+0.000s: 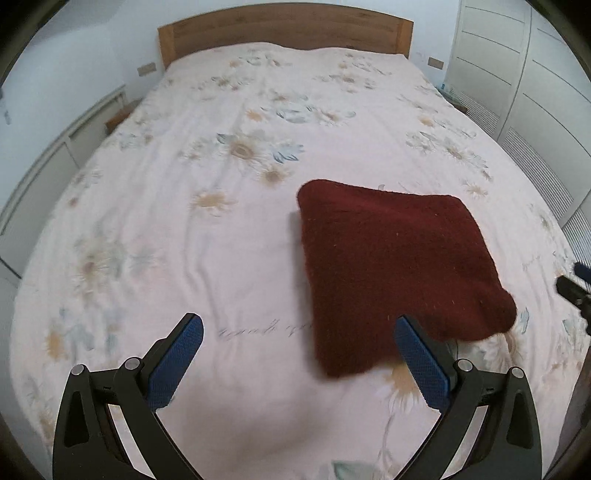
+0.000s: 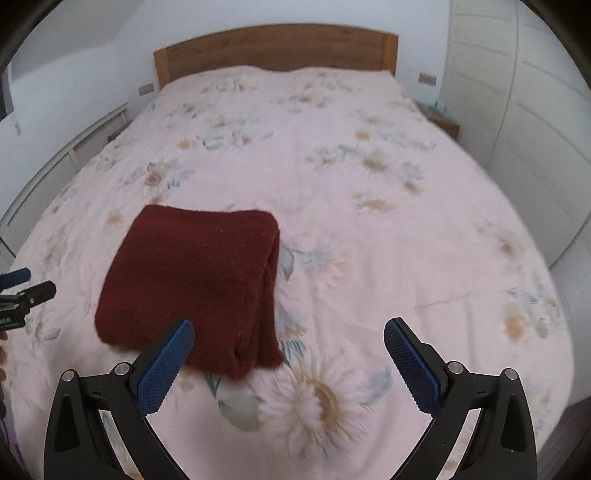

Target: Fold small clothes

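Observation:
A dark red fuzzy garment (image 1: 395, 273) lies folded into a thick square on the pink floral bedspread (image 1: 221, 229). My left gripper (image 1: 299, 325) is open above the bed, with the garment's near corner just ahead of its right blue pad (image 1: 421, 365). In the right wrist view the same garment (image 2: 195, 280) shows stacked layers along its right edge. My right gripper (image 2: 290, 328) is open, nothing between its fingers, with its left pad (image 2: 166, 369) in front of the garment's near edge. The other gripper shows at each view's side edge (image 1: 576, 288) (image 2: 22, 291).
A wooden headboard (image 1: 284, 33) closes the far end of the bed. White wardrobe doors (image 1: 535, 85) stand on the right, and a low white cabinet (image 1: 48, 173) runs along the left wall. A small nightstand (image 2: 443, 125) sits at the far right of the bed.

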The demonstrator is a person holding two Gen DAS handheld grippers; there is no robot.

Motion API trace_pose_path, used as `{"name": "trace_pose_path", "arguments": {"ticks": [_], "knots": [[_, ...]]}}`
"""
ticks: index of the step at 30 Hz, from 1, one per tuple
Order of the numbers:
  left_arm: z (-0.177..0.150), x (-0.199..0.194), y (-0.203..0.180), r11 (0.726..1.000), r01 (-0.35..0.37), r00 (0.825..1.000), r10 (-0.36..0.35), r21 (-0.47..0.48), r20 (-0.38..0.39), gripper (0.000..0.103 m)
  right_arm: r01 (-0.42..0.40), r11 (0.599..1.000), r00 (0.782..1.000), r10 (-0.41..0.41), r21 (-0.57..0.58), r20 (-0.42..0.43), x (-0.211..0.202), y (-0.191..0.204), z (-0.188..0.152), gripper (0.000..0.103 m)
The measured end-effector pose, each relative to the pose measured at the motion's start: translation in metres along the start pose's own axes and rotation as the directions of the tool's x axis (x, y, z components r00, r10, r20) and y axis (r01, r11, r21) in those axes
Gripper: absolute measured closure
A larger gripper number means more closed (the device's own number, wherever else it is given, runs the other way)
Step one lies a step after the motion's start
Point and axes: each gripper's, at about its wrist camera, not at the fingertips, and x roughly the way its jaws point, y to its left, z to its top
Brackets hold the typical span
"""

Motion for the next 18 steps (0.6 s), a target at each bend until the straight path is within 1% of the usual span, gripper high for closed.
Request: {"name": "trace_pose_path", "arguments": {"ticks": [3, 6, 11, 15, 18], "knots": [[-0.010, -0.022, 0.001, 1.000, -0.016, 1.000, 0.016, -0.007, 0.013, 0.001, 0.025, 1.000, 1.000, -0.025, 0.004, 0.018, -0.031, -0.003, -0.011, 0.000], [-0.021, -0.037, -0.001, 0.999, -0.044, 0.999, 0.044, -0.009, 0.025, 0.001, 0.032, 0.999, 0.999, -0.033, 0.022, 0.027, -0.051, -0.007, -0.023, 0.000], [-0.037, -0.055, -0.002, 0.998, -0.058, 0.998, 0.059, -0.028, 0.027, 0.001, 0.036, 0.999, 0.999, -0.036, 0.032, 0.018, -0.070, -0.012, -0.041, 0.000], [-0.045, -0.054, 0.002, 0.998, -0.061, 0.998, 0.061, -0.033, 0.010, 0.001, 0.053, 0.998, 0.999, -0.053, 0.019, 0.011, -0.077, -0.012, -0.050, 0.000], [-0.050, -0.053, 0.004, 0.997, -0.071, 0.997, 0.071, -0.039, -0.001, 0.001, 0.051, 0.998, 0.999, -0.051, 0.024, 0.007, -0.078, -0.013, -0.054, 0.000]]}}
